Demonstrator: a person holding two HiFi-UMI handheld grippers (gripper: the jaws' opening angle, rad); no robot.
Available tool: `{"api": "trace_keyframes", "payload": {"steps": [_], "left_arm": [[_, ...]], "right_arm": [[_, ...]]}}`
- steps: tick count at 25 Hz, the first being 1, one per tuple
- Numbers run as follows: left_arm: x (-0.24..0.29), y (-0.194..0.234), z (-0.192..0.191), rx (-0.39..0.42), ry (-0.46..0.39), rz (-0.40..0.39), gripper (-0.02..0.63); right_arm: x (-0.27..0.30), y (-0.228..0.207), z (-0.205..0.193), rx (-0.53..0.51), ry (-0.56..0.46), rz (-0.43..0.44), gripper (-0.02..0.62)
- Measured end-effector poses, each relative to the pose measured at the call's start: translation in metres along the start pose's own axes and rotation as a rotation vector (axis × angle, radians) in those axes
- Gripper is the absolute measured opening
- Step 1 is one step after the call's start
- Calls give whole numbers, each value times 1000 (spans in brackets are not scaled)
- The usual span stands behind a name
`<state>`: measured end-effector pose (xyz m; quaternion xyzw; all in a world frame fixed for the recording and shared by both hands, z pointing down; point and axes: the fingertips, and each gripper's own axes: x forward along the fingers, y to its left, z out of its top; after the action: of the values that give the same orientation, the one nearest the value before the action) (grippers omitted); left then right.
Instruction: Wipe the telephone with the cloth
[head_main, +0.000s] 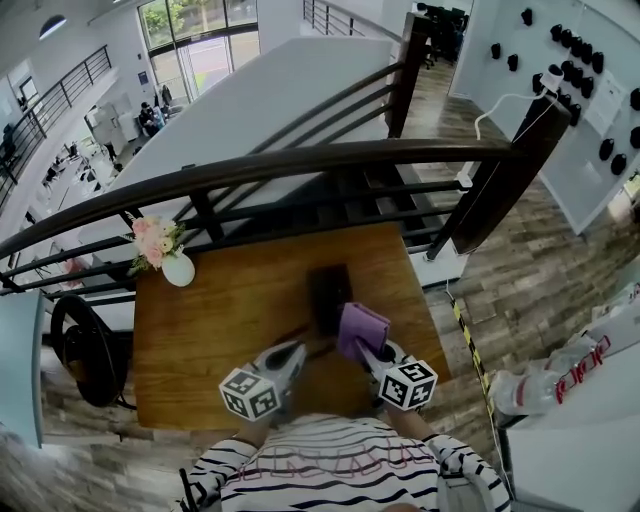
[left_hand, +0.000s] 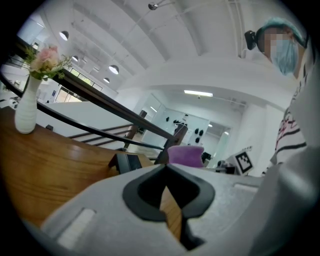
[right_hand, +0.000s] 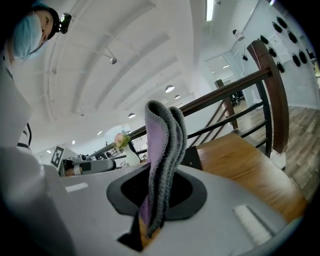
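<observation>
purple cloth (right_hand: 162, 145) in right gripper (right_hand: 157, 192) jaws

A white vase (head_main: 178, 270) of pink flowers stands at the far left corner of a wooden table (head_main: 210, 340) set against a dark stair railing (head_main: 300, 163).

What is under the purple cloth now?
The cloth, held by the right hand-held gripper, is over the wooden table beside the telephone. The spot directly beneath it is covered.
</observation>
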<state>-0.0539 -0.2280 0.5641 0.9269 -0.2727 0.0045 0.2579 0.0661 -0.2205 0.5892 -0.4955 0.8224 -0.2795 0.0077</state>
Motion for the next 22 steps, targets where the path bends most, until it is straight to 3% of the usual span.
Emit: {"api": "trace_keyframes", "payload": {"steps": [10, 22], "left_arm": [[-21, 6, 0, 2, 3, -21, 0], [-30, 5, -3, 0, -6, -32, 0]], "right_arm": [[-7, 31, -10, 41, -52, -16, 54], [-13, 40, -15, 7, -50, -37, 54]]}}
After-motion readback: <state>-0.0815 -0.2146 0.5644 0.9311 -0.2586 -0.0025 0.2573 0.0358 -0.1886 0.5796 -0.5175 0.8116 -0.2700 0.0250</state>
